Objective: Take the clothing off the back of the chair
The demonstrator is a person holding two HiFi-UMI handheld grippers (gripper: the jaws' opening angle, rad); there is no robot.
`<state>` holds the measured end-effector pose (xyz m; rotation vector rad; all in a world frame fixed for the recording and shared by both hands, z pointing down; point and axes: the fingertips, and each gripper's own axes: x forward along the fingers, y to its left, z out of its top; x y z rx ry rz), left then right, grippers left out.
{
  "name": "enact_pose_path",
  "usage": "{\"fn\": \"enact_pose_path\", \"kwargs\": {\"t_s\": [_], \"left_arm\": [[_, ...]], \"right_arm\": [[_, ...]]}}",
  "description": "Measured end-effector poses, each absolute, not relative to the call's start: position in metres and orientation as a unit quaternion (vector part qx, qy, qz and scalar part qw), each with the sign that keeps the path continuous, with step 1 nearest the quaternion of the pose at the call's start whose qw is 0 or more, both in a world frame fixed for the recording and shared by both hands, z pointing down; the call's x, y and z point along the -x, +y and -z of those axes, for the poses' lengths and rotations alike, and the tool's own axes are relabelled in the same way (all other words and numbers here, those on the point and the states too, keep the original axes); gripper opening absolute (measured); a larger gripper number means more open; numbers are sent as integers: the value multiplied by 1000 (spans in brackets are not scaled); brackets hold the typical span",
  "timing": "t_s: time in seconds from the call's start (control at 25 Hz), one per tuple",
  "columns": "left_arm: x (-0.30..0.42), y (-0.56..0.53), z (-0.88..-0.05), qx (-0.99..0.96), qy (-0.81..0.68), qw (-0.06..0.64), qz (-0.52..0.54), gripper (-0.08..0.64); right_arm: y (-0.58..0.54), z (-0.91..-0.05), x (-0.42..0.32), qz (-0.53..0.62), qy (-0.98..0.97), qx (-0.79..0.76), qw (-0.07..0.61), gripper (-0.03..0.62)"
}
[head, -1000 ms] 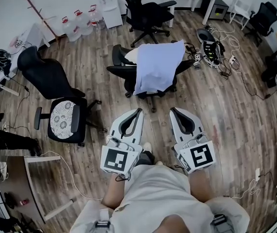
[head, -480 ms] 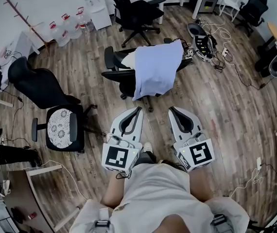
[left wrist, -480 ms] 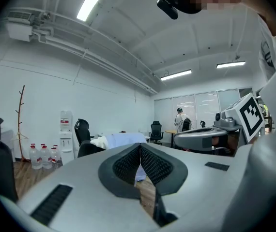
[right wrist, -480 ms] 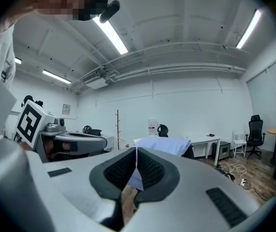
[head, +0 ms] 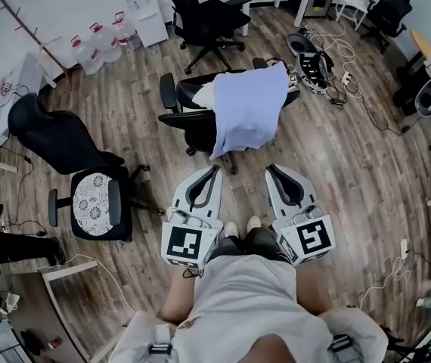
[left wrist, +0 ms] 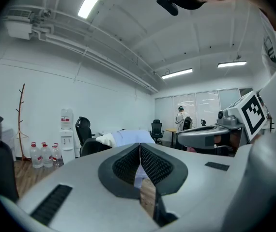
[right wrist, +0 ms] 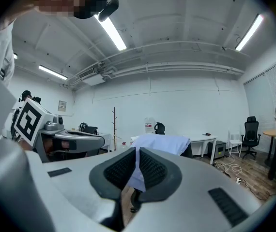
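A pale blue garment (head: pixel 247 108) hangs over the back of a black office chair (head: pixel 187 116) ahead of me on the wood floor. It also shows as the blue garment (right wrist: pixel 160 144) straight past the right jaws, and the garment (left wrist: pixel 130 137) lies beyond the left jaws. My left gripper (head: pixel 217 171) and right gripper (head: pixel 270 170) are held side by side in front of me, short of the chair, both shut with nothing between the jaws. Neither touches the cloth.
A second black chair with a patterned seat cushion (head: pixel 94 195) stands at the left. Another black chair (head: pixel 204 17) is behind, near water bottles (head: pixel 94 44) and a coat stand (head: pixel 38 32). Cables and gear (head: pixel 325 70) lie at the right. A person (left wrist: pixel 181 121) stands far off.
The garment-draped chair has come a little nearer in the head view and sits higher in the frame. Both grippers stay shut and side by side.
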<state>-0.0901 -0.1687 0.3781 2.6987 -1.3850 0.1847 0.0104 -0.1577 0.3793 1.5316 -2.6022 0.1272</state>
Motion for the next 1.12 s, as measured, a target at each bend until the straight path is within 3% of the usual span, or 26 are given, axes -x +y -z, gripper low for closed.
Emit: {"fn": "enact_pose_path", "kwargs": {"t_s": [1.12], "left_arm": [[76, -197, -391, -884, -457, 57, -77, 18]], "right_arm": [[-186, -399, -26, -54, -859, -504, 74, 32]]}}
